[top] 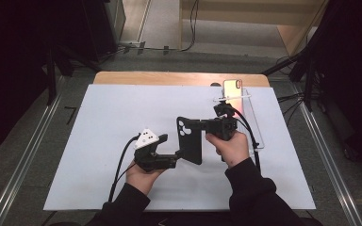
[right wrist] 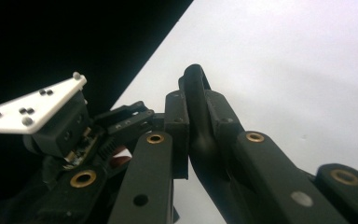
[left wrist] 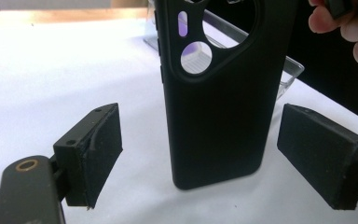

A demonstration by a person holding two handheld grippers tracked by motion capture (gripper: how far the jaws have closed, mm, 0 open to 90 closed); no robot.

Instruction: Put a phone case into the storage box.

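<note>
A black phone case [top: 190, 140] with round camera cut-outs stands upright over the white sheet. My right gripper [top: 195, 126] is shut on its upper edge, and in the right gripper view the pads [right wrist: 177, 126] pinch the case's thin rim [right wrist: 196, 84]. My left gripper [top: 173, 159] reaches in from the left at the case's lower end. In the left gripper view the case [left wrist: 219, 107] stands between its two pads [left wrist: 103, 144], with a gap on either side, so that gripper [left wrist: 212, 154] is open.
A phone [top: 232, 89] with a pinkish back leans in a clear plastic stand [top: 257, 127] at the back right. The white sheet [top: 118, 113] covers most of the wooden table [top: 169, 78]. The left gripper's white plate [right wrist: 32, 109] is in the right gripper view.
</note>
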